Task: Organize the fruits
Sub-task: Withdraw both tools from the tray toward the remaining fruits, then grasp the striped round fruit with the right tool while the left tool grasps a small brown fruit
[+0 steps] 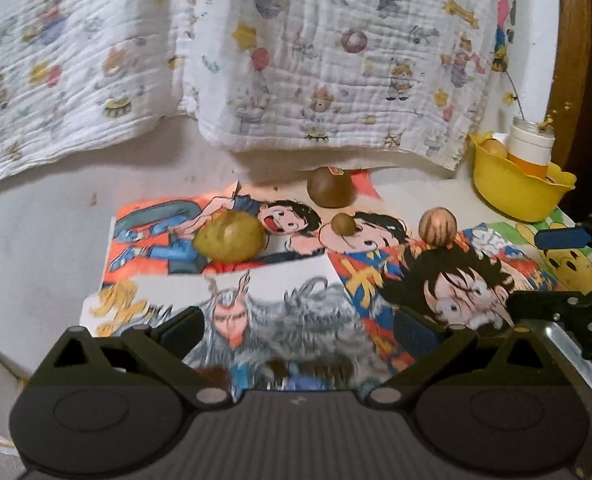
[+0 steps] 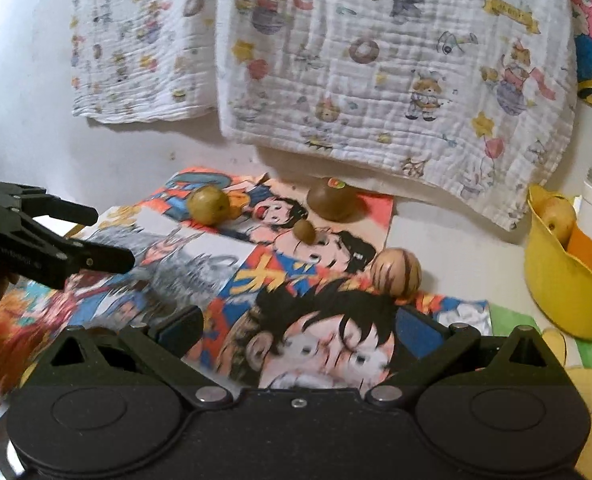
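In the left wrist view, the left claw point(image 1: 298, 330) had its fingers spread apart with nothing between them, low over the comic sheets point(image 1: 296, 300) on the table point(image 1: 36, 232). Four fruits lay ahead of it. The green fruit point(image 1: 229, 242) sat at about 11 o'clock from the claw, well apart from it. The small fruit point(image 1: 343, 224) lay near 12 o'clock, and the brown fruit point(image 1: 331, 187), with a sticker on top, lay just behind it, near the cloth point(image 1: 296, 60) hanging at the back. The striped fruit point(image 1: 437, 227) lay at about 1 o'clock. The bowl point(image 1: 512, 192) stood at 2 o'clock, holding a yellow fruit point(image 1: 494, 147) and a jar point(image 1: 530, 146). The right claw point(image 1: 564, 272) entered from 3 o'clock, its fingers apart.

In the right wrist view, the right claw point(image 2: 298, 330) was likewise open and empty. The striped fruit point(image 2: 396, 271) lay closest, just past its right finger at 1 o'clock. The small fruit point(image 2: 305, 231) sat at 12 o'clock, the brown fruit point(image 2: 331, 199) behind it, and the green fruit point(image 2: 209, 205) at 11 o'clock. The bowl point(image 2: 556, 280) stood at 3 o'clock with the yellow fruit point(image 2: 558, 216) inside. The left claw point(image 2: 104, 236) reached in from 9 o'clock, fingers apart.
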